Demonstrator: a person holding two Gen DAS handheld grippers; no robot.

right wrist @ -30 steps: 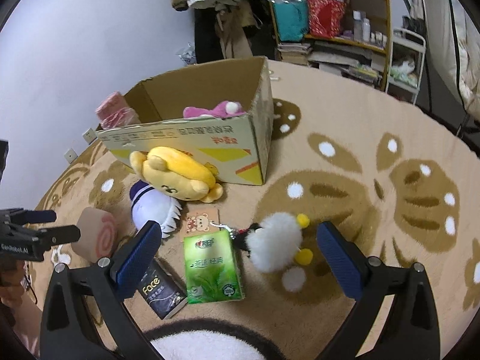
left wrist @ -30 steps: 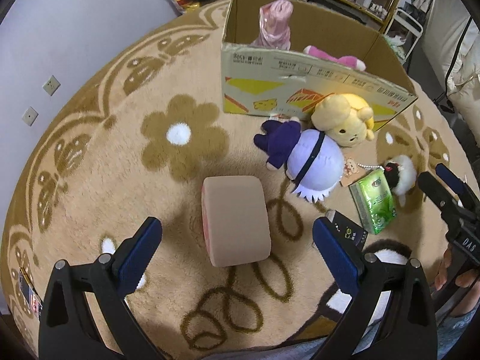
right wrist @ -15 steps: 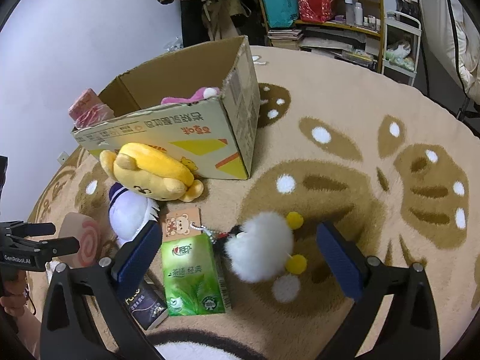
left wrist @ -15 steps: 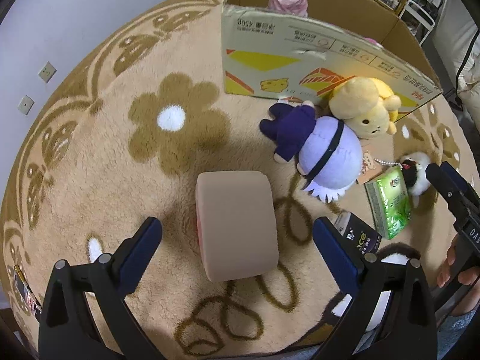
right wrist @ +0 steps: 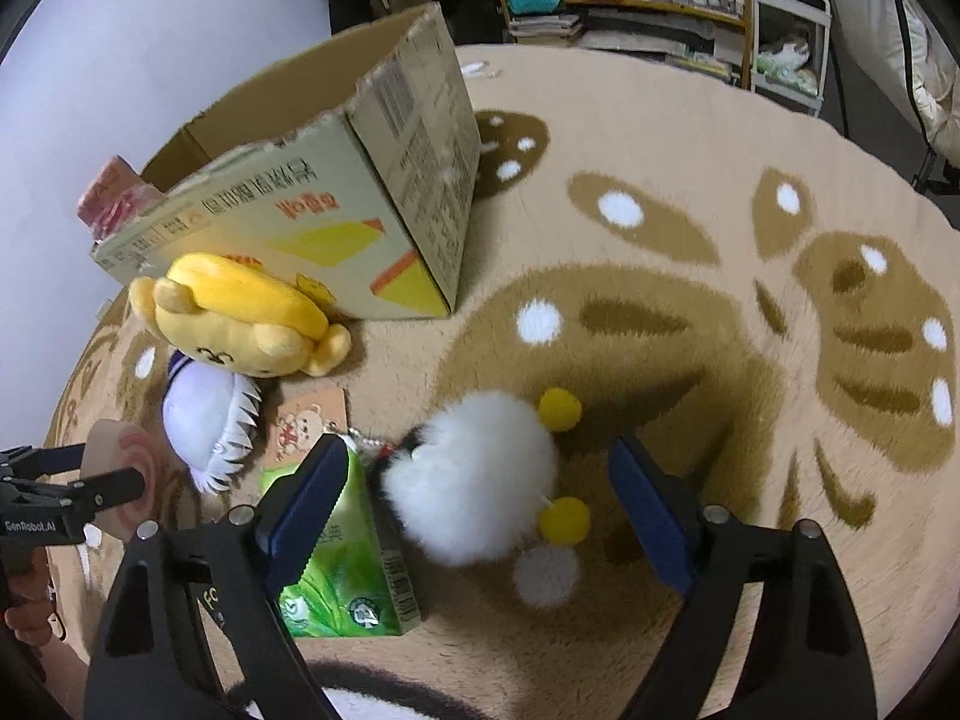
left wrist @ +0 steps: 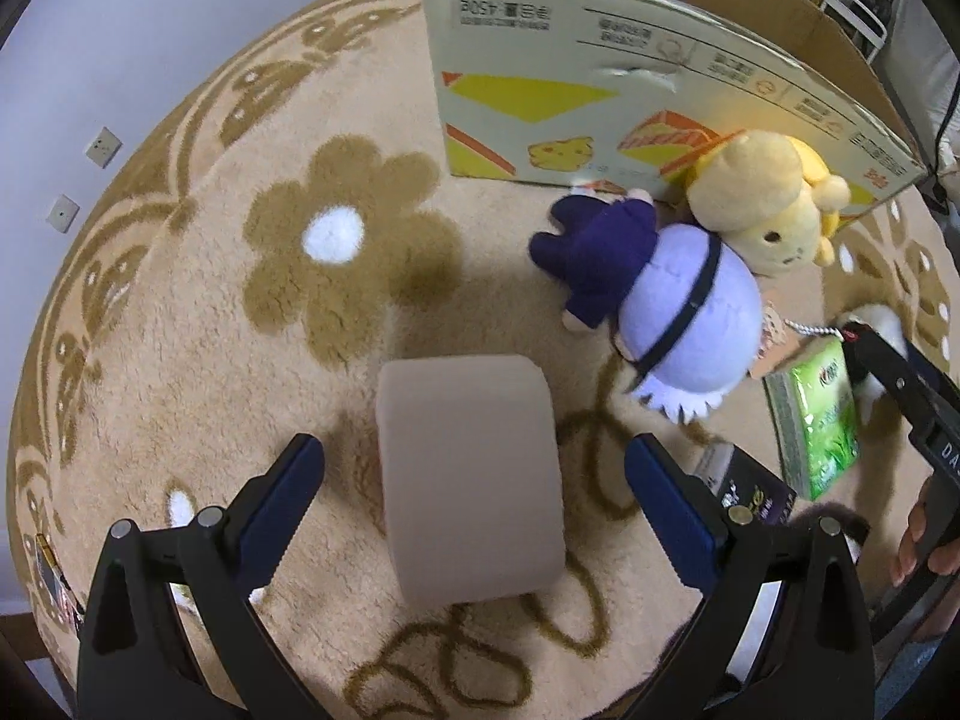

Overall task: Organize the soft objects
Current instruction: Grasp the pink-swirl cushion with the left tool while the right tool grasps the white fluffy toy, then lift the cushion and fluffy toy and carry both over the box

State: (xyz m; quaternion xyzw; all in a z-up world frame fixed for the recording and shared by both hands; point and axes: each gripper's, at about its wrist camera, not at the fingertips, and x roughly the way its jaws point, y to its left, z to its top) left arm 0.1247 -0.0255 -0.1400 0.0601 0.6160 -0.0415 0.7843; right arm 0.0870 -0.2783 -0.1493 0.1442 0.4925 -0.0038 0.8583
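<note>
Straddling roll cushion, left hand-held gripper released; right hand-held gripper released around white fluffy toy.

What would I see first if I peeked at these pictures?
Probably the fluffy white toy with yellow pom-poms, sitting on the rug right between the open right gripper fingers. Next, the tan swiss-roll cushion between the open left gripper fingers. Behind them, a yellow bear plush leans against the big cardboard box.
</note>
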